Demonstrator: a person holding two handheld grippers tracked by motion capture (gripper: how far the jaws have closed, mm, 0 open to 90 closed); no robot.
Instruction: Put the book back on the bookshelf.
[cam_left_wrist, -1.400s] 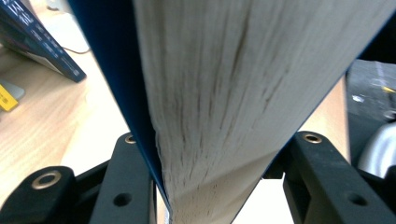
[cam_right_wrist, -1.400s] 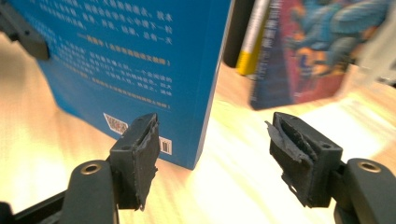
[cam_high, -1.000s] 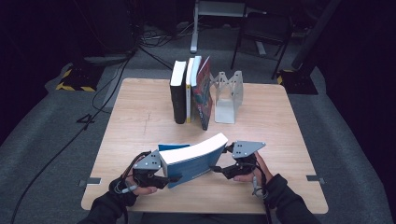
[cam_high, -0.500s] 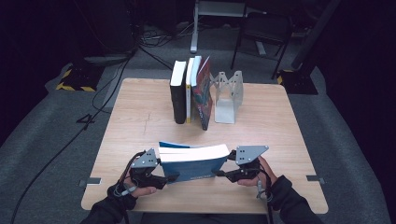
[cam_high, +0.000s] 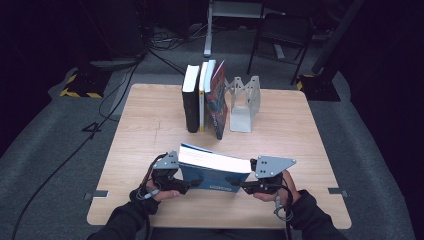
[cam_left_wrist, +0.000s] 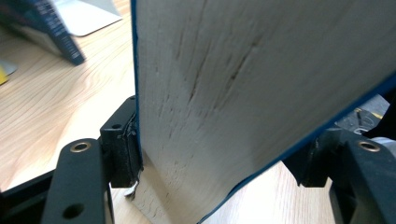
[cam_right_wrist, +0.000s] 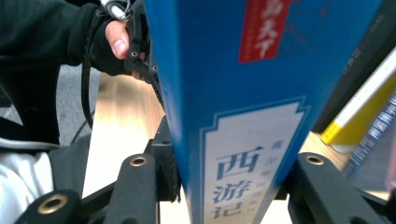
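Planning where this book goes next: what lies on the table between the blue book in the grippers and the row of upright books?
Nothing: in the high view, bare wooden tabletop separates the thick blue paperback book from the upright books.

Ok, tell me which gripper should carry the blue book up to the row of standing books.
Right, probably. Both grippers clamp the blue book, the left gripper at its page end, the right gripper at its spine. The free spot between the leaning book and the bookend lies nearer the right one.
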